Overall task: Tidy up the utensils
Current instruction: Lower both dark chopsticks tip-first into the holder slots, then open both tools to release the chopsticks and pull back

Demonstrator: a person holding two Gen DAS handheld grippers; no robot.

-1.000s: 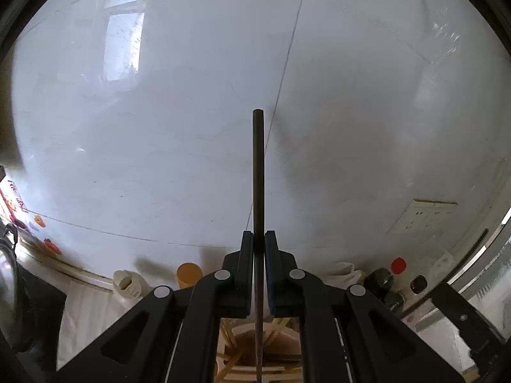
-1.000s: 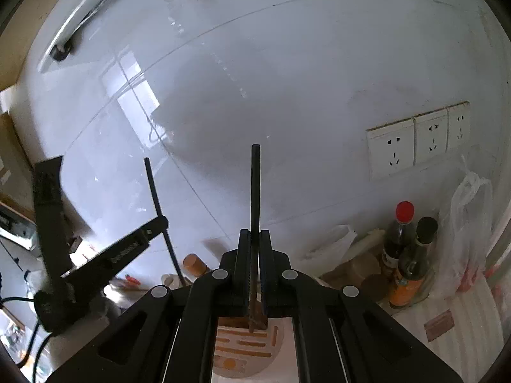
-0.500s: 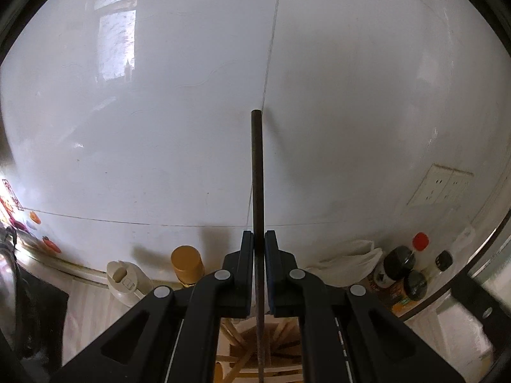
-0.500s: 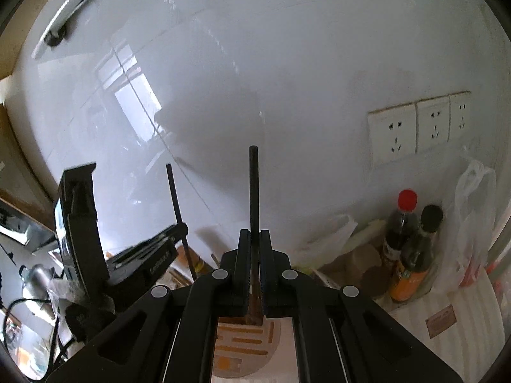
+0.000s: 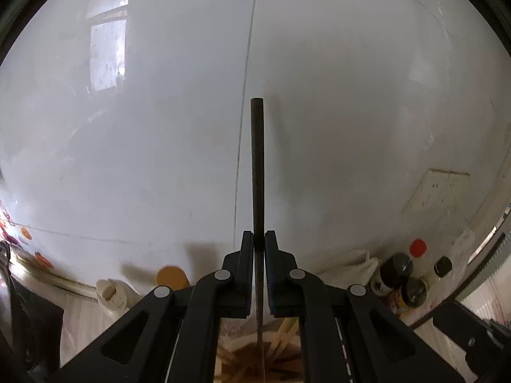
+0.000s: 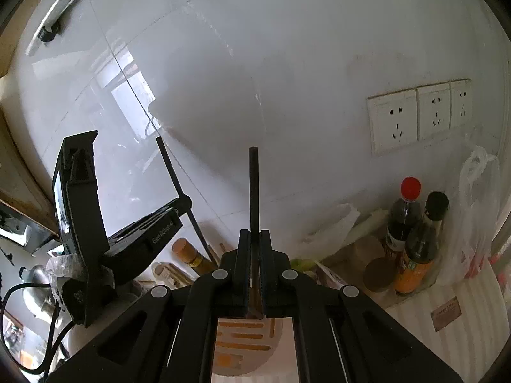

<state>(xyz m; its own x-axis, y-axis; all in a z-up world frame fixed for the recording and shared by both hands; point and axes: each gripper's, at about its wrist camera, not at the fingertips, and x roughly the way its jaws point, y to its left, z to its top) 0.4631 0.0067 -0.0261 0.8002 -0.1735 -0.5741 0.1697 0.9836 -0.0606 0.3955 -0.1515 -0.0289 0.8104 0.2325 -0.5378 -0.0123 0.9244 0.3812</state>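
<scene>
My left gripper (image 5: 258,239) is clamped on a thin dark chopstick (image 5: 257,172), standing upright before the white tiled wall (image 5: 127,159), its tip over a round wooden holder of pale chopsticks (image 5: 284,335). My right gripper (image 6: 254,239) likewise pinches a second dark chopstick (image 6: 254,188), upright above a slotted wooden utensil holder (image 6: 246,344).

"GenRobot.AI" stands in pale letters along the side of the left tongs (image 6: 179,206); the bottle labels are too blurred to read.
</scene>
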